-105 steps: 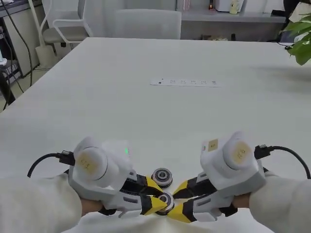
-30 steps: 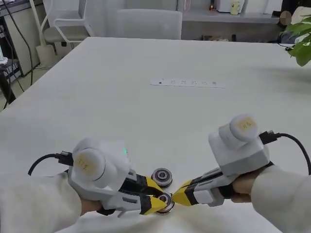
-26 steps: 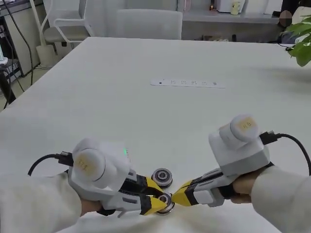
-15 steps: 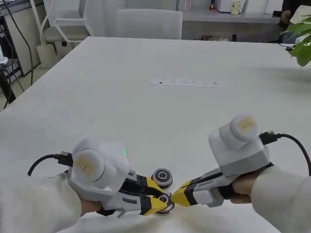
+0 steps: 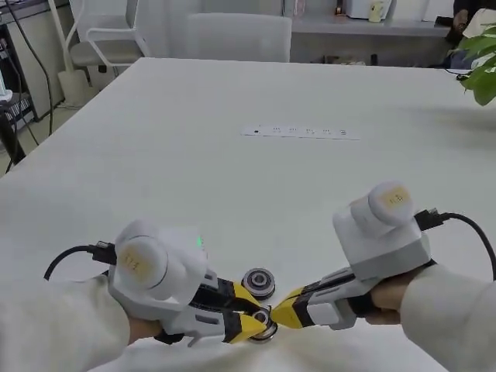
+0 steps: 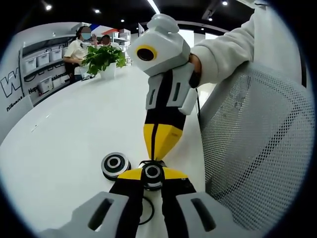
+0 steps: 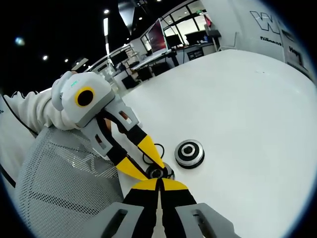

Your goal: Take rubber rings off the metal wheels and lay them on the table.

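We clamp the wheel (image 6: 152, 174) in the left gripper (image 6: 151, 176); the right gripper (image 7: 159, 181), jaws pressed together at its ring (image 6: 152, 164), should next peel that ring off.

White table (image 5: 232, 155) — black-silver wheel (image 6: 152, 173)

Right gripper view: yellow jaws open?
No, the right gripper shows its yellow jaws pressed together, tips at the small round metal wheel.

Metal wheels: two, a free wheel (image 5: 258, 282) at lower centre and a held wheel (image 5: 263, 317) just below it.
Loose ring (image 6: 145, 210): one, bottom centre.
Grippers: two, left gripper (image 5: 257, 321) and right gripper (image 5: 277, 314).
Power strip (image 5: 299, 132): one, upper centre.
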The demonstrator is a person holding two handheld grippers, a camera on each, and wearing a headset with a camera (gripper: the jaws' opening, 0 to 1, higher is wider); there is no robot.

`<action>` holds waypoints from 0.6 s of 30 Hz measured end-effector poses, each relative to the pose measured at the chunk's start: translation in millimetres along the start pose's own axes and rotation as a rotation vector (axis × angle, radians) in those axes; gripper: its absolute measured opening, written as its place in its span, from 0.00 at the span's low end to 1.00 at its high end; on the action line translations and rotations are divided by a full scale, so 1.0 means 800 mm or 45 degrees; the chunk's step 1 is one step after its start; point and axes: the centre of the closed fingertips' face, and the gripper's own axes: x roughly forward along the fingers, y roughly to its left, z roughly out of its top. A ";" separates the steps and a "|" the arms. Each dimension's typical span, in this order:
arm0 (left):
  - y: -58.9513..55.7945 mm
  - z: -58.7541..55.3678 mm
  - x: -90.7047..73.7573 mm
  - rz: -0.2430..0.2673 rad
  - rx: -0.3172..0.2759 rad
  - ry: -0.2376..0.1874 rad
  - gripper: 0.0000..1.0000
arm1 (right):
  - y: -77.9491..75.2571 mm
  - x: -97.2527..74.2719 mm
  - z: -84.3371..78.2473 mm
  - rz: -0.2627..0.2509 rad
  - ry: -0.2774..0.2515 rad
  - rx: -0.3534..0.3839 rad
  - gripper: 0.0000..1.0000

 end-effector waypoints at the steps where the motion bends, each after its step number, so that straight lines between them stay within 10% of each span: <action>1: 0.000 0.000 0.000 0.001 -0.001 -0.001 0.08 | 0.000 0.000 0.000 0.001 -0.001 -0.001 0.00; 18: 0.000 0.000 0.000 0.002 -0.001 -0.001 0.08 | 0.009 0.002 0.006 0.037 -0.033 -0.003 0.00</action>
